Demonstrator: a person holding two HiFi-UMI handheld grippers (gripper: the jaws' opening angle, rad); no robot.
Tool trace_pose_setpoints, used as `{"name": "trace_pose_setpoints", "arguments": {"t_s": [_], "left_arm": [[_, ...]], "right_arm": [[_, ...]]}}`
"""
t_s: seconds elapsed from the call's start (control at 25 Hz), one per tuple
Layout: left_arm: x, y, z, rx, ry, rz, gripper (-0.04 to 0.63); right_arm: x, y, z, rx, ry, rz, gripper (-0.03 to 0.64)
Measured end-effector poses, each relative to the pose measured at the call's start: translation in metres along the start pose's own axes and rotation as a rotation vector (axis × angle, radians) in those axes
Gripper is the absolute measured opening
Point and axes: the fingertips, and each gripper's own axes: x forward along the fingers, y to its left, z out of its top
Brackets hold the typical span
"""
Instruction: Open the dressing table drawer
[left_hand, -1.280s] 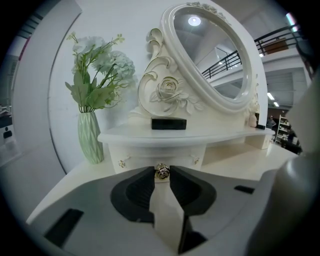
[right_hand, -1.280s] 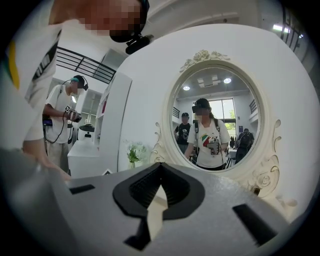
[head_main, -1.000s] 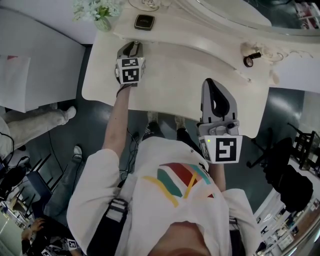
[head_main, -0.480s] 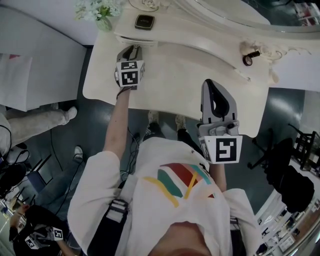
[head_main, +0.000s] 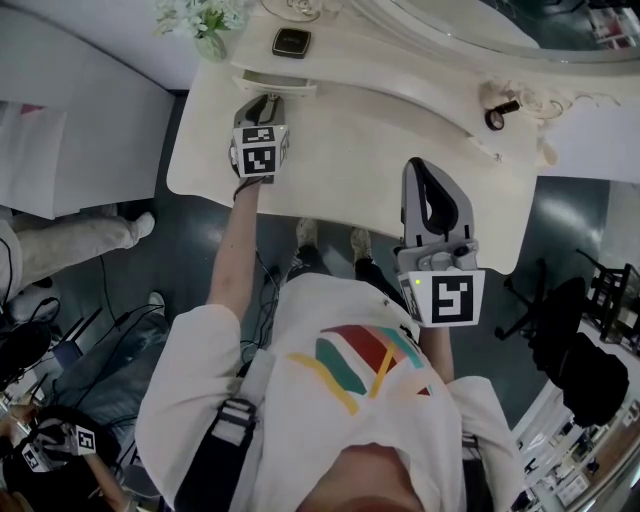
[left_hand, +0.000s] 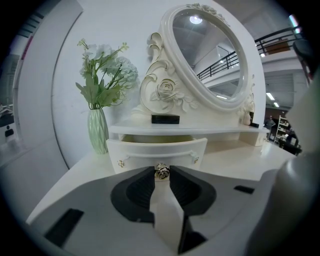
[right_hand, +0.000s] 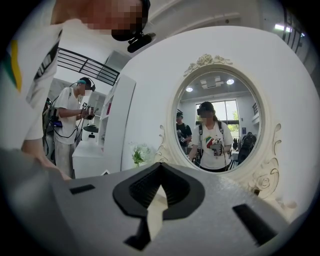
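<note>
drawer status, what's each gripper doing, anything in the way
Left gripper shut on knob. Right gripper shut, empty. Drawer partly out. Vase beside it, not blocking.

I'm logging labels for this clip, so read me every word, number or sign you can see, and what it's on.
No readable words or numbers in any view.
Left marker cube: square code pattern only, no text.
Right marker cube: square code pattern only, no text.
Black item: any print on it is too small to read.
Shirt: coloured stripes, no lettering.
</note>
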Motion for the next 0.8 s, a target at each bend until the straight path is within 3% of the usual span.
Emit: {"name": "trace_pose_setpoints", "arguments": {"t_s": [0.8], "left_arm": [[-0.015, -0.003, -0.010, 0.003, 0.006, 0.000, 0.089]], "right_arm": [[-0.002, 0.002, 0.006, -0.001, -0.024, 0.014, 0.000]]}}
